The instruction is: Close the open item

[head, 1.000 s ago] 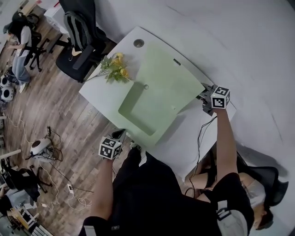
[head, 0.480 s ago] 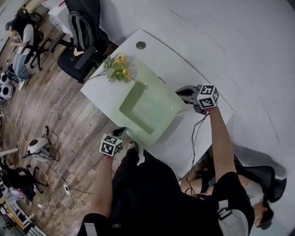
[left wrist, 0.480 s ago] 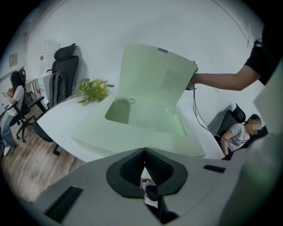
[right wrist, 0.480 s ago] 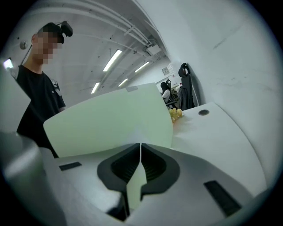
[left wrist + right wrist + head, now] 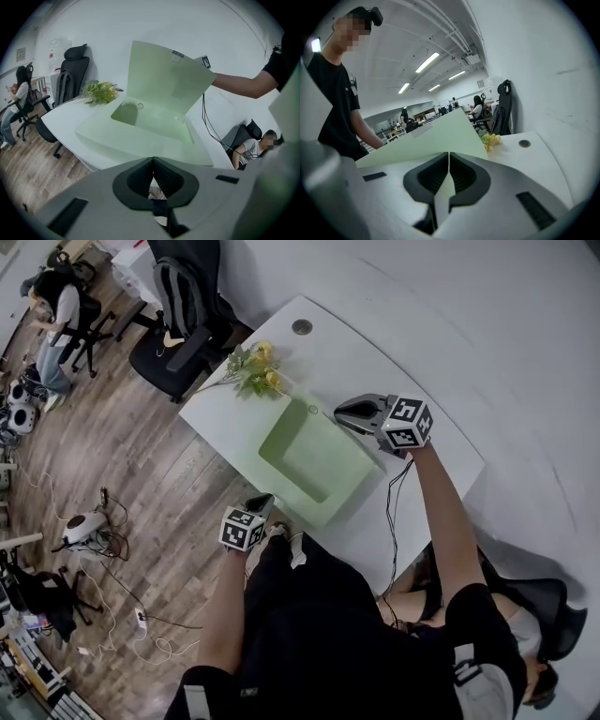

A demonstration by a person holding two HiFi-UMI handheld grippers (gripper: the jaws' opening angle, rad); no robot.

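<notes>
- While the pale green case (image 5: 314,463) lies open in the middle of the white counter (image 5: 380,357), its lid (image 5: 164,75) stands tilted up from the far side of the shallow tray.
- The right claw (image 5: 341,412) sits at about 2 o'clock of the case in the head view. Its jaws are pressed onto the lid's thin edge, and the right gripper view shows the green sheet running straight between them.
- The left claw (image 5: 259,505) hangs off the counter's near edge, at about 7 o'clock of the case. Its jaws are pressed together with nothing between them.
- A sprig of yellow flowers (image 5: 255,368) lies at about 10 o'clock, just beside the case's corner and clear of where the lid would come down.
- The lid looks like thin card or plastic, so I'd judge it light and fairly stiff, but apt to bow if pushed hard at one corner.
- The free edge, well away from the hinge line, seems the best place to hold, since the lid would swing most easily from there.
- The tray looks light enough to skid, so the idle claw could steady its near rim.
</notes>
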